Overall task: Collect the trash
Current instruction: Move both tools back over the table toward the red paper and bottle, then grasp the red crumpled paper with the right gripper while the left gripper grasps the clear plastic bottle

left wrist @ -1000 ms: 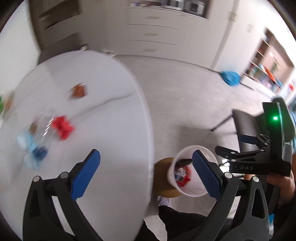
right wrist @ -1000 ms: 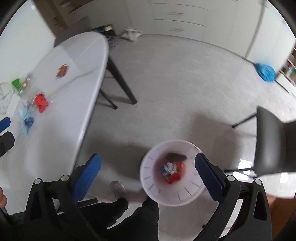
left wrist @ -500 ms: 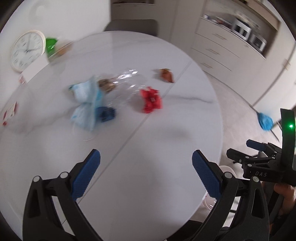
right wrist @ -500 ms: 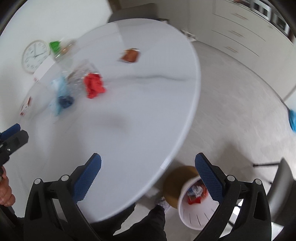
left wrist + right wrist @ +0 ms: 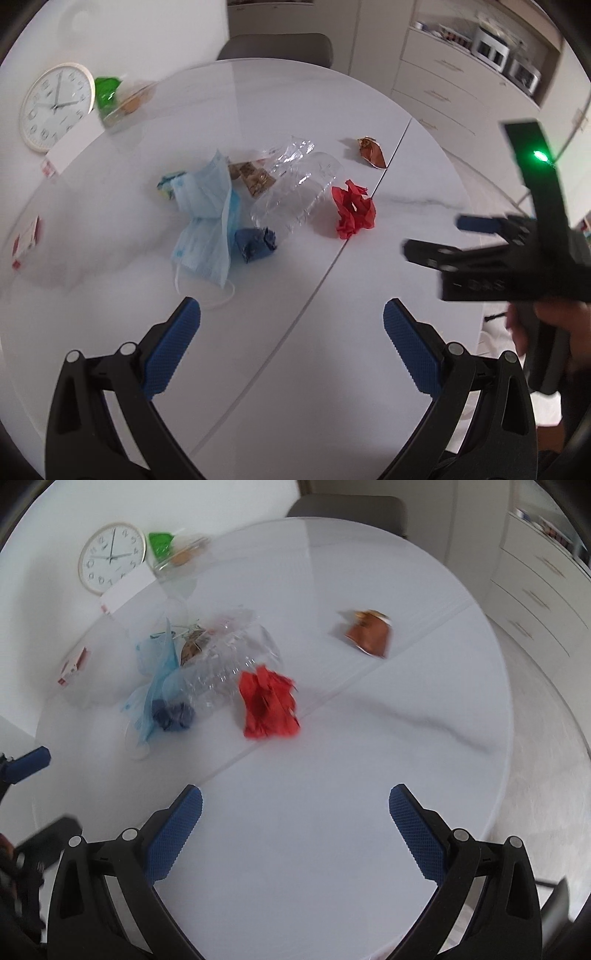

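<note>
Trash lies on a white round table point(image 5: 314, 369) point(image 5: 332, 849): a crumpled red paper point(image 5: 354, 212) point(image 5: 269, 703), a clear plastic container point(image 5: 295, 192) point(image 5: 229, 657), a light-blue face mask point(image 5: 208, 218) point(image 5: 153, 686), a dark-blue wad point(image 5: 255, 243) point(image 5: 173, 716), a brown wrapper point(image 5: 371, 151) point(image 5: 369, 633) and brown scraps point(image 5: 253, 177). My left gripper point(image 5: 291, 347) is open and empty above the table's near part. My right gripper point(image 5: 295, 830) is open and empty; it also shows at the right of the left wrist view point(image 5: 432, 240).
A wall clock point(image 5: 55, 105) point(image 5: 110, 557), a green packet point(image 5: 107, 92) point(image 5: 160, 546) and a small red-and-white box point(image 5: 26, 240) point(image 5: 72, 666) sit at the table's far left. A grey chair point(image 5: 273, 46) stands behind. Drawers point(image 5: 461, 92) line the right wall.
Both grippers have swung from the white bin on the floor up over the table; the trash pile is now nearer and central. Both stay open.
</note>
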Demonstrator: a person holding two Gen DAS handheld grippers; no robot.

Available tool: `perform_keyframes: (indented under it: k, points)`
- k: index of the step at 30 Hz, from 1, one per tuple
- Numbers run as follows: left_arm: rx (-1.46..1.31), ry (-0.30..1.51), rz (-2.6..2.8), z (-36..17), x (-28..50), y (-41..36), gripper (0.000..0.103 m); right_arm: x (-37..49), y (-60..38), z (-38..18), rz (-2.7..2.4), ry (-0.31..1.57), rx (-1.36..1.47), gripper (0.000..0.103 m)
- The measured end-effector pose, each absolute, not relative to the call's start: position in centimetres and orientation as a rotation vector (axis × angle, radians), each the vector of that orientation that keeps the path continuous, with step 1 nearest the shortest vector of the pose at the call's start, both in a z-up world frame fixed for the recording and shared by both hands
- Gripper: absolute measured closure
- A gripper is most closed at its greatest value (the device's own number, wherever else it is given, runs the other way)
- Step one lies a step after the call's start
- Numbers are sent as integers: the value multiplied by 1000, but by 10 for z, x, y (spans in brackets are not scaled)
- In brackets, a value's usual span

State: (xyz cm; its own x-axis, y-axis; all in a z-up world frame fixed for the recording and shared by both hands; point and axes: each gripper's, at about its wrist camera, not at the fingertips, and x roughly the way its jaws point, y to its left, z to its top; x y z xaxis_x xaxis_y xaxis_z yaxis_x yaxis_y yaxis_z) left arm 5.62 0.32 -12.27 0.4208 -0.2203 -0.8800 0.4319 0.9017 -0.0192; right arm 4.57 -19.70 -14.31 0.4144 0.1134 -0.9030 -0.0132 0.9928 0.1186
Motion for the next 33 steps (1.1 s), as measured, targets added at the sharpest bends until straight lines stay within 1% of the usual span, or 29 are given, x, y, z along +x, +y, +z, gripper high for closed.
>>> perform_keyframes:
  k: [3,5,8,9,10,11,13,15,17,27,29,32,33]
  points:
    - [246,1063,-433,-127,73,2,8,71,-188,-158,98,1150,43,3]
    - [259,1070,-445,-130,86,1,8,84,-185,-168,112,1158,11,7]
    - [291,1069,-457,-135,102,-2,8,98,-182,-183,133,1187,-4,16]
    - [306,1068,-462,-137,109,-3,8,102,-181,-189,147,1203,-4,22]
    - [314,1066,-466,-138,113,-5,8,103,-181,-191,157,1209,-4,32]
    - [320,1063,-475,-139,118,-6,8,104,-182,-192,169,1212,-1,37]
    - [336,1057,-498,-141,128,-12,8,103,-186,-191,186,1207,16,61]
    - [355,1054,-526,-144,138,-18,8,99,-193,-188,189,1204,41,66]
    - [396,1058,-561,-150,149,-29,8,94,-204,-184,193,1206,85,68]
    - [593,1095,-690,-189,183,-77,9,47,-263,-168,108,1195,236,68]
    - [624,1108,-693,-198,189,-84,14,39,-274,-168,88,1192,257,67]
    - [651,1128,-693,-211,195,-93,16,30,-283,-169,66,1191,283,67]
    - [660,1128,-694,-214,196,-95,21,29,-285,-170,61,1191,287,67]
